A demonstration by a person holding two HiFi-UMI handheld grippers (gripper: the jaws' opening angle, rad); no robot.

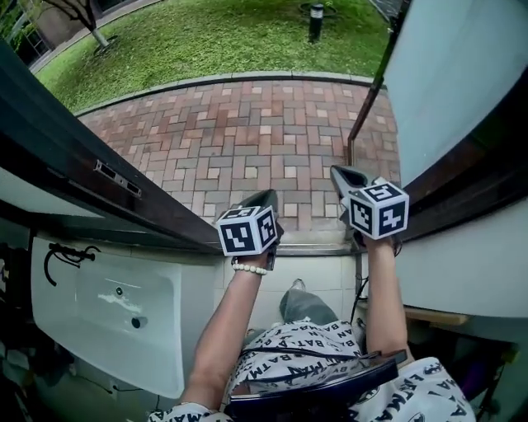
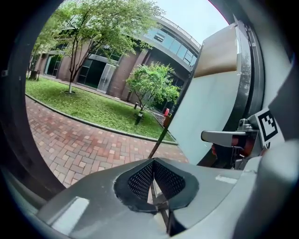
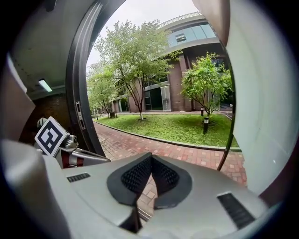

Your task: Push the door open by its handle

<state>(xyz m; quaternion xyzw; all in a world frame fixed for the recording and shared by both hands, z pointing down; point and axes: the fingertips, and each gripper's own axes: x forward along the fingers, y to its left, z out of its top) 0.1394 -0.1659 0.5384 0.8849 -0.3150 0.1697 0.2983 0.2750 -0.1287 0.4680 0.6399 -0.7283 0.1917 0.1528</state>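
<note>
Patterned shirt and two bare forearms are seen closest in the head view, with a bead bracelet worn on the left wrist. Both tools are held out over the threshold, pointing outward and slightly down. Left gripper: jaws are brought together, pads meeting, nothing clamped. Right gripper: jaws likewise closed, nothing held. The door – a pale panel in a dark frame – is swung outward at the right, well open. Its handle, a long thin dark bar, is mounted just off the panel. Its lower end is seen close to the right gripper's tip in the head view, while in the right gripper view the bar stands off to the right of the jaws, not between them. The dark door frame with a metal latch plate runs along the left. Brick paving and a lawn with a short bollard lamp are visible through the opening. A white sink is located at the lower left – indoors, below the frame.
</note>
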